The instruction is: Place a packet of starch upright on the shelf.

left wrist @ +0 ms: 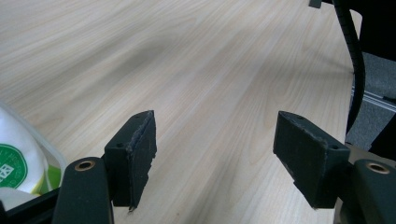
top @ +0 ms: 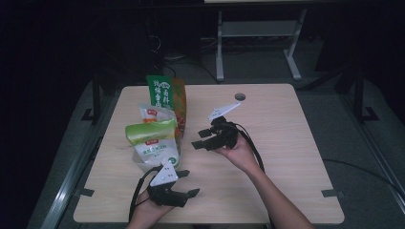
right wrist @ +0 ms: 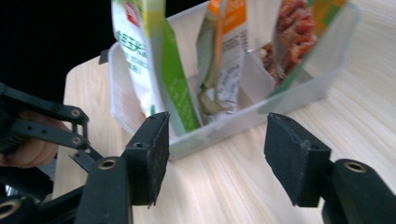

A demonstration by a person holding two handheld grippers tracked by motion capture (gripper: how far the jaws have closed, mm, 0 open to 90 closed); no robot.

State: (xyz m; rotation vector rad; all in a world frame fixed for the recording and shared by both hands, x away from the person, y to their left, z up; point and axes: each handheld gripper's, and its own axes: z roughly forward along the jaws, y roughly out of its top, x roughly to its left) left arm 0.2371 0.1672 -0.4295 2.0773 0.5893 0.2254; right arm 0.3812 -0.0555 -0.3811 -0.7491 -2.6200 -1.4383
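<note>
A clear plastic bin [right wrist: 327, 74] stands on the left half of the wooden table [top: 277, 133] with three snack bags upright in it. A green-and-white bag [top: 152, 143] is nearest, an orange-and-white bag [top: 154, 114] is in the middle, and a tall green-and-orange bag [top: 165, 93] is at the back. My right gripper [top: 200, 139] is just right of the bin, pointing at it, open and holding nothing. In the right gripper view the jaws [right wrist: 217, 140] stand wide apart a little short of the bin wall. My left gripper [top: 188, 182] is open over bare table [left wrist: 215, 140] at the front.
A round cable hole [top: 239, 97] is near the table's far edge. The green-and-white bag's corner [left wrist: 18, 158] lies close to the left jaw. A black cable [left wrist: 355, 70] hangs at the table's side. White frame legs [top: 258, 43] stand on the floor beyond.
</note>
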